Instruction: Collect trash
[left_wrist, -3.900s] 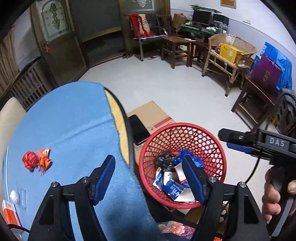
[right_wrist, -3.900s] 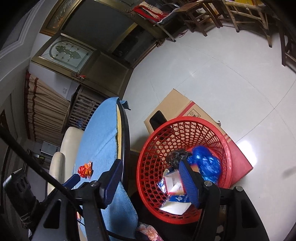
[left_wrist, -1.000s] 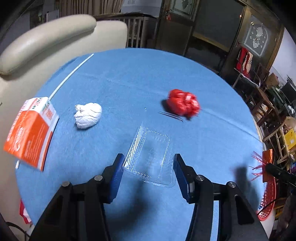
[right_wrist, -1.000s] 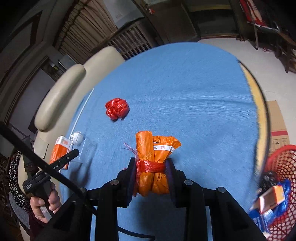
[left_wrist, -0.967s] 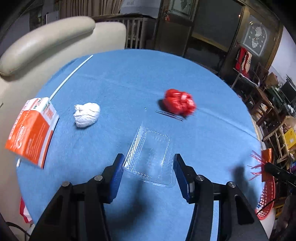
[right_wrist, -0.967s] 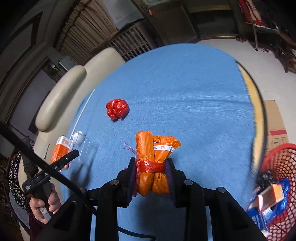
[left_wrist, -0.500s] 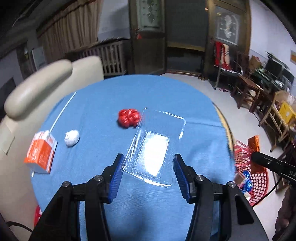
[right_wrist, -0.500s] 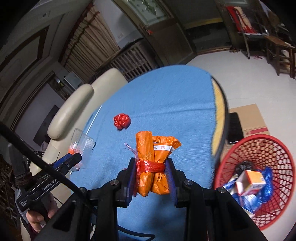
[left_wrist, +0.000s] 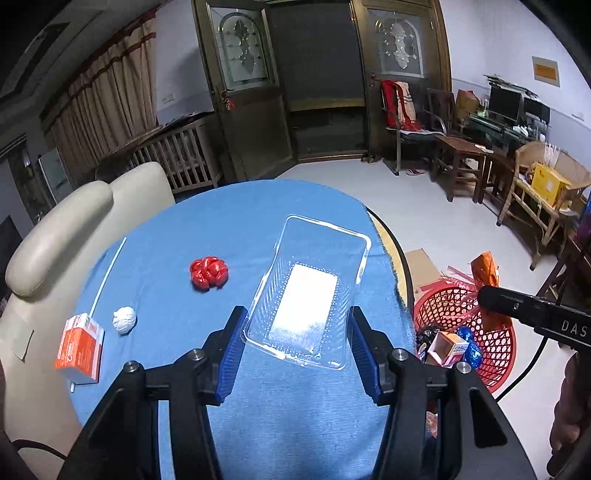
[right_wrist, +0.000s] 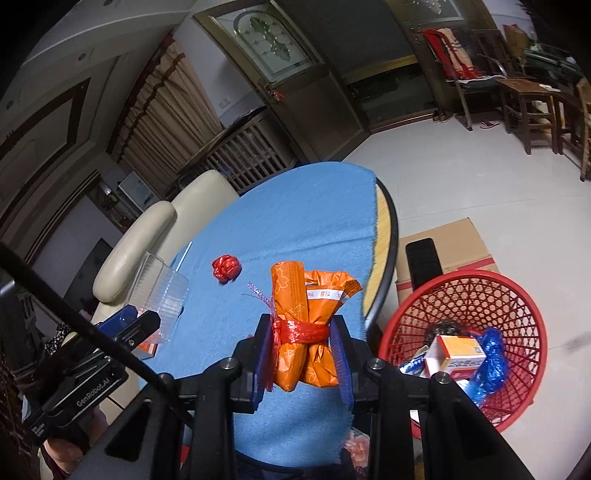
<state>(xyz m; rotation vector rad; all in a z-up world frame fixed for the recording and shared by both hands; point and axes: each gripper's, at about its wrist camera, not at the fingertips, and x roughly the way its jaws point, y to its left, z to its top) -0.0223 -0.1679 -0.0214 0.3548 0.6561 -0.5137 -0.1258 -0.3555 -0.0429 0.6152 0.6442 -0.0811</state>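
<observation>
Gripping a clear rectangular plastic clamshell tray (left_wrist: 308, 295) between its blue-padded fingers, the left gripper (left_wrist: 297, 349) holds the container lifted above the round table draped in a blue cloth (left_wrist: 229, 236), its jaws spread wide enough to pinch the tray's two long sides. Alongside it, the right gripper (right_wrist: 301, 356) has its jaws drawn in tight on a bundle of orange plastic wrappers bound with a red mesh strip (right_wrist: 308, 325), the bundle standing upright over the table's near edge. Just to the right, on the floor beside the table, a red plastic lattice wastebasket (right_wrist: 480, 299) already contains an orange-and-white carton, blue wrapping and other scraps. Farther across the cloth lie a crumpled red plastic wad (left_wrist: 208, 272), a small white crumpled paper ball (left_wrist: 124, 319) and an orange-and-white carton (left_wrist: 79, 348) near the table's left rim, with a thin white straw (left_wrist: 109, 271) beside them. Beyond the table stand a cream upholstered chair (left_wrist: 55, 229) and, behind the basket, a flat brown cardboard box (right_wrist: 450, 240).
</observation>
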